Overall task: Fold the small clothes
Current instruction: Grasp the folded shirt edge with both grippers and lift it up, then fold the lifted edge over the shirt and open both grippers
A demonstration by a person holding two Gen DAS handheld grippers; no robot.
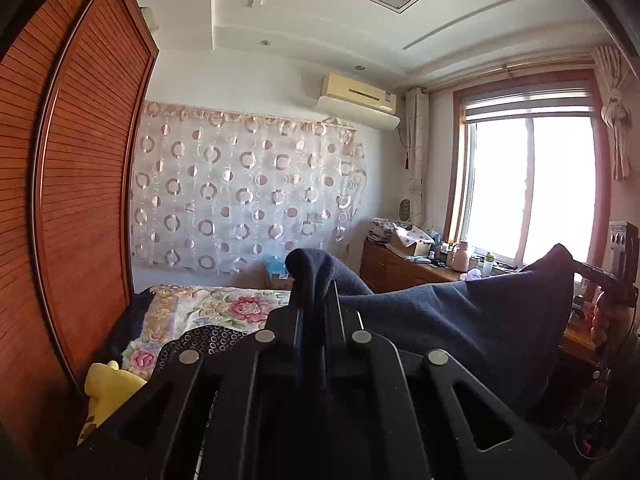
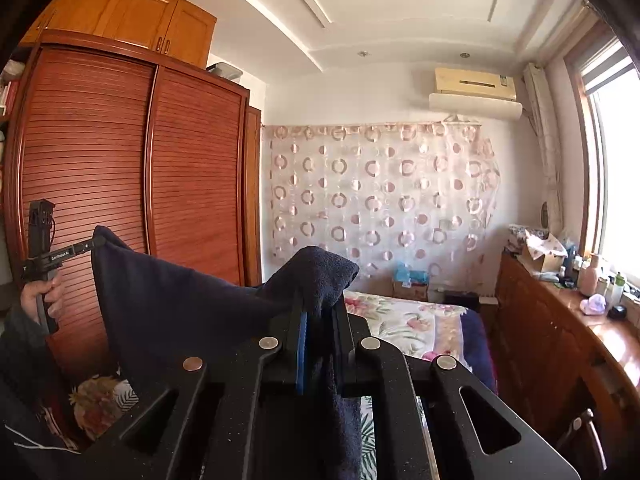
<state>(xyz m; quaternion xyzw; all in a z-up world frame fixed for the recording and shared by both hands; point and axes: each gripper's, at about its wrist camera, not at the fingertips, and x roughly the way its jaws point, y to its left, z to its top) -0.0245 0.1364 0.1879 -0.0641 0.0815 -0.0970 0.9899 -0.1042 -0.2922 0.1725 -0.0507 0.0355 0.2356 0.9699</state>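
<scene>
A dark navy garment (image 1: 460,320) hangs stretched in the air between my two grippers, above the bed. My left gripper (image 1: 314,288) is shut on one corner of it, and the cloth bunches over the fingertips. In the right wrist view the same navy garment (image 2: 172,300) spans leftward from my right gripper (image 2: 320,300), which is shut on the other corner. Cloth drapes over its blue-padded fingers (image 2: 302,344). Each view also shows the other hand-held gripper, the right gripper at the far right (image 1: 576,266) and the left gripper at the far left (image 2: 96,243), pinching the cloth's far corner.
A bed with a floral cover (image 1: 224,308) lies below. A tall wooden wardrobe (image 2: 120,168) stands at the left. A wooden sideboard with bottles and boxes (image 2: 560,312) runs under the window (image 1: 528,188). A yellow object (image 1: 108,392) sits near the bed's near edge.
</scene>
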